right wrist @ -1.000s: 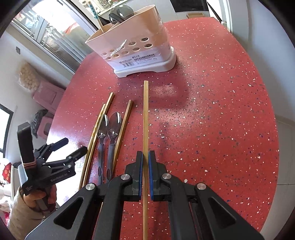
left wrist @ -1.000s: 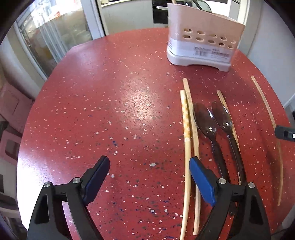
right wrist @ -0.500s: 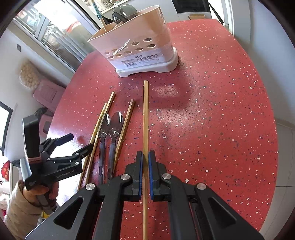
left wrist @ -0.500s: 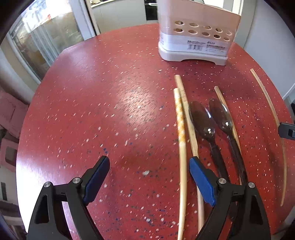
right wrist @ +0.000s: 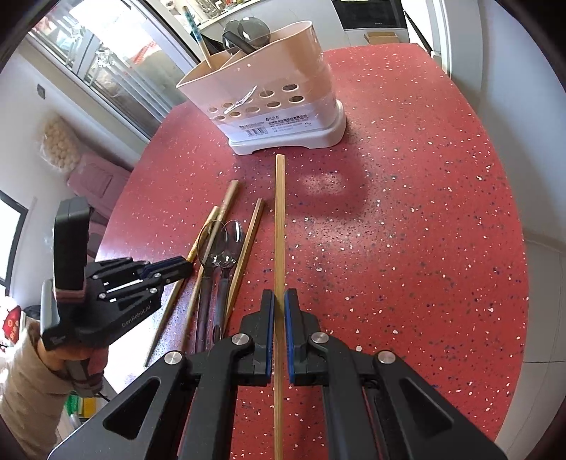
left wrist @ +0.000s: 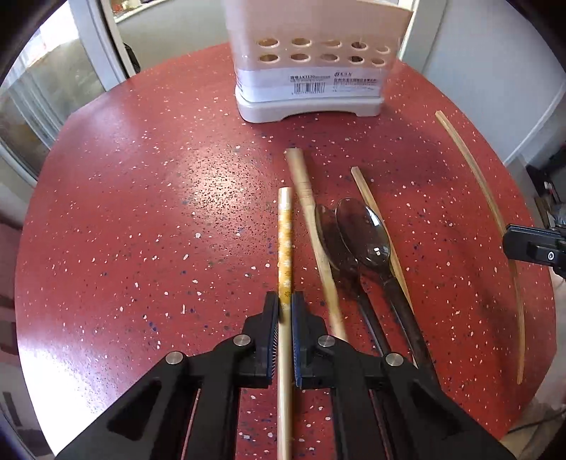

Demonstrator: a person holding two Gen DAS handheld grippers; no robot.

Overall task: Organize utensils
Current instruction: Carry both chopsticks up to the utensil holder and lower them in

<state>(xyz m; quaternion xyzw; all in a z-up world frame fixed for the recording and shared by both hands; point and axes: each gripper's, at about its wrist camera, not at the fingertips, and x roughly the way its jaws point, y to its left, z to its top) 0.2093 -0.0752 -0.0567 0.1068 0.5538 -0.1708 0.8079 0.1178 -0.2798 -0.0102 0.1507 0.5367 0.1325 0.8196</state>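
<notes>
Daylight from the tall glass windows (right wrist: 106, 67) glared on the speckled red round tabletop (left wrist: 212, 184); fisheye edges curved darkly.

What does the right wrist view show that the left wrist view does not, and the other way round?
Only the right wrist view shows the holder's open top with a dark spoon and a chopstick standing inside, and the whole left gripper.

Only the left wrist view shows the orange pattern on the patterned chopstick that the left gripper is shut on.

Both show the utensil holder, the two dark spoons on the red table, and the thin chopstick in the right gripper.
</notes>
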